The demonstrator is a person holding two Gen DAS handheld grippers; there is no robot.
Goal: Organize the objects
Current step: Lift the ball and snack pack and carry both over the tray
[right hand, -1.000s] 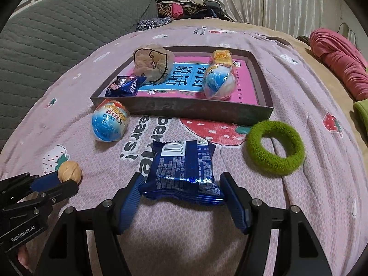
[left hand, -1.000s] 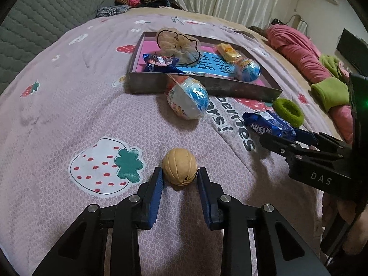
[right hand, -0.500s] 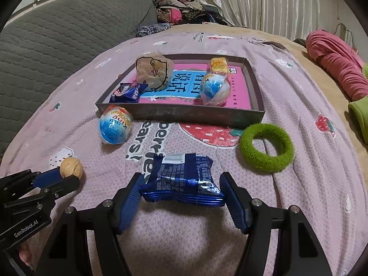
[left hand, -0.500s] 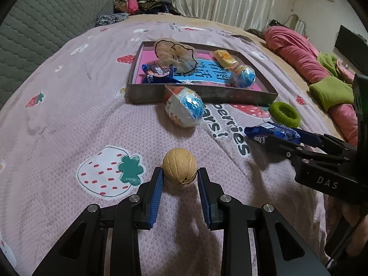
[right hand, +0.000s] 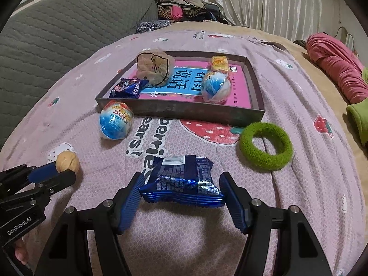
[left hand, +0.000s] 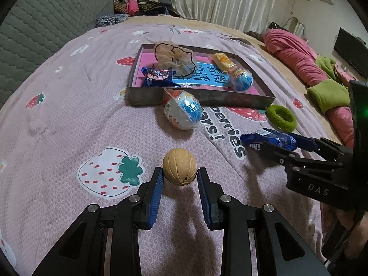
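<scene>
My left gripper (left hand: 180,177) is shut on a tan walnut (left hand: 179,167) and holds it above the bedspread; it also shows in the right wrist view (right hand: 67,161). My right gripper (right hand: 181,184) is shut on a blue snack packet (right hand: 184,179), lifted off the bed; the packet also shows in the left wrist view (left hand: 269,139). A shallow brown box (right hand: 184,110) with a pink liner lies ahead, holding a beige pouch (right hand: 154,67), a small blue packet (right hand: 127,88), a yellow sweet (right hand: 219,62) and a blue-white egg (right hand: 215,87).
A second blue-white egg (right hand: 116,123) lies on the bedspread by the box's near left corner. A green hair ring (right hand: 265,148) lies right of the packet. A grey quilted sofa back (right hand: 57,36) is on the left, red and green bedding (right hand: 335,69) on the right.
Both grippers have risen with their loads: the walnut and the blue packet now hang above the bedspread, and the box looks farther and lower in view.
</scene>
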